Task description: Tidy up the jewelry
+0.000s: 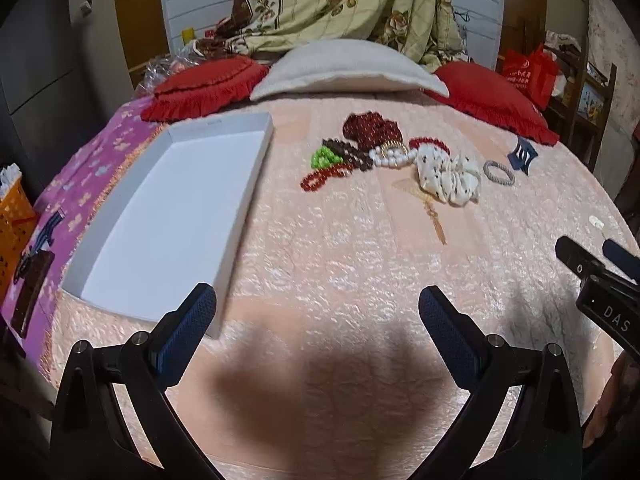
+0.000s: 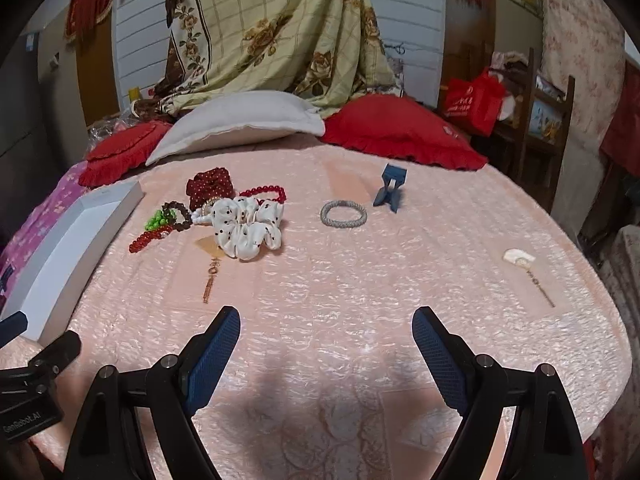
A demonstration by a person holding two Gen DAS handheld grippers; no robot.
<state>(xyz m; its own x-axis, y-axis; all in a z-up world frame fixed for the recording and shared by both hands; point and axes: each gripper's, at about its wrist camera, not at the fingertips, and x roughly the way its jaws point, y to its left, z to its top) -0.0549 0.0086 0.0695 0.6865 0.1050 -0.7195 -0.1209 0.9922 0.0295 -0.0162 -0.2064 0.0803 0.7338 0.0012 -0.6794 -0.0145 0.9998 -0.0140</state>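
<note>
An empty white box lies on the pink bedspread, left of a jewelry pile. The pile holds a dark red dotted scrunchie, a white dotted scrunchie, red beads, green beads, brown beads and white pearls. A grey bracelet, a blue hair clip and two tasselled fan earrings lie apart. My left gripper is open near the box's front corner. My right gripper is open, well short of the bracelet.
Red cushions and a white pillow line the far side of the bed. A floral blanket hangs behind. An orange basket stands at the left, and a wooden shelf with a red bag at the right.
</note>
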